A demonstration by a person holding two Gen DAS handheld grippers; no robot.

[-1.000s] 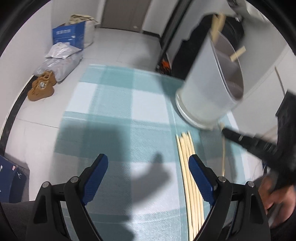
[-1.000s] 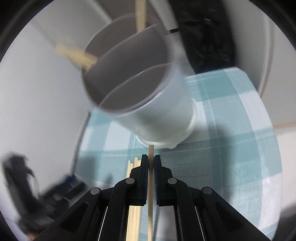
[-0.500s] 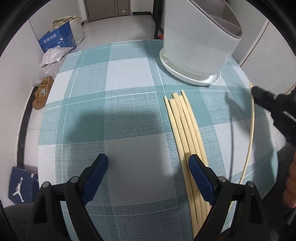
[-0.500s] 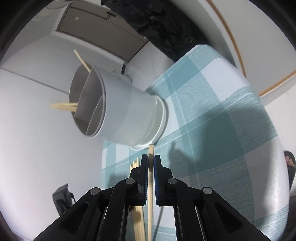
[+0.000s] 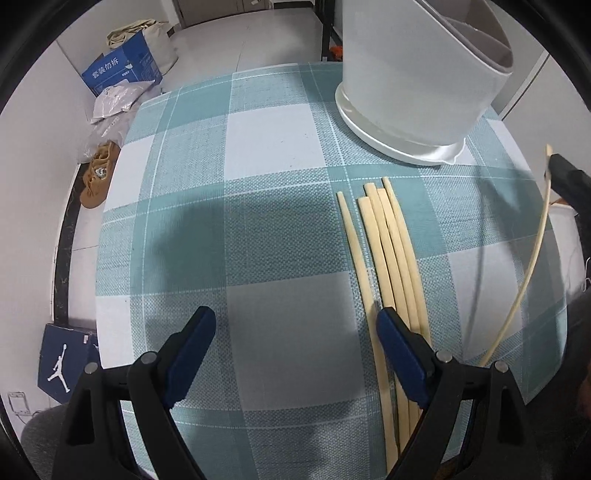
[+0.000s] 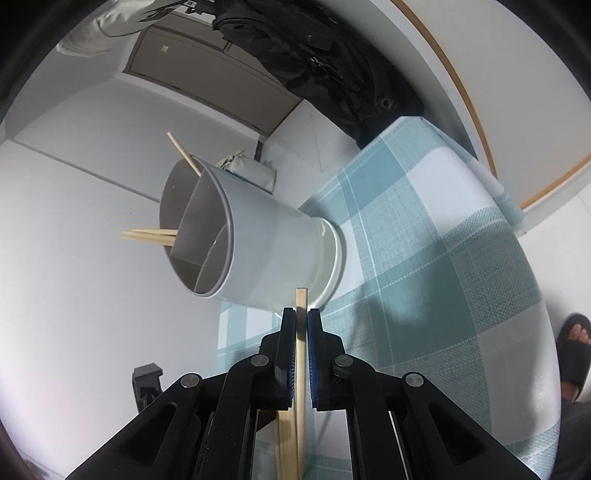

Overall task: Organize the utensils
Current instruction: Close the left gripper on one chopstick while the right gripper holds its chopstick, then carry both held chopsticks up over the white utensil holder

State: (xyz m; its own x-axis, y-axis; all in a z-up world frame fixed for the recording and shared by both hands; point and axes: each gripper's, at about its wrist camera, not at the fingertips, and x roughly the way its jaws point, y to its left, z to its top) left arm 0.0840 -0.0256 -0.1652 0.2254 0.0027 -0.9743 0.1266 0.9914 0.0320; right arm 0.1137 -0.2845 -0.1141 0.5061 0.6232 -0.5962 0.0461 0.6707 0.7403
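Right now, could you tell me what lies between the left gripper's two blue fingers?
Only bare teal checked tablecloth, in the left wrist view; the row of pale wooden chopsticks runs under the right-hand finger.

The worktop (image 5: 280,229) wore a teal-and-white check cloth. Pale floor tiles (image 5: 236,40) ran toward a door (image 5: 221,9) at 12 o'clock. At 10 o'clock sat a blue box (image 5: 122,72), plastic bags (image 5: 110,110) and brown shoes (image 5: 96,173); a navy box (image 5: 64,363) lay at 8. Walls were white.
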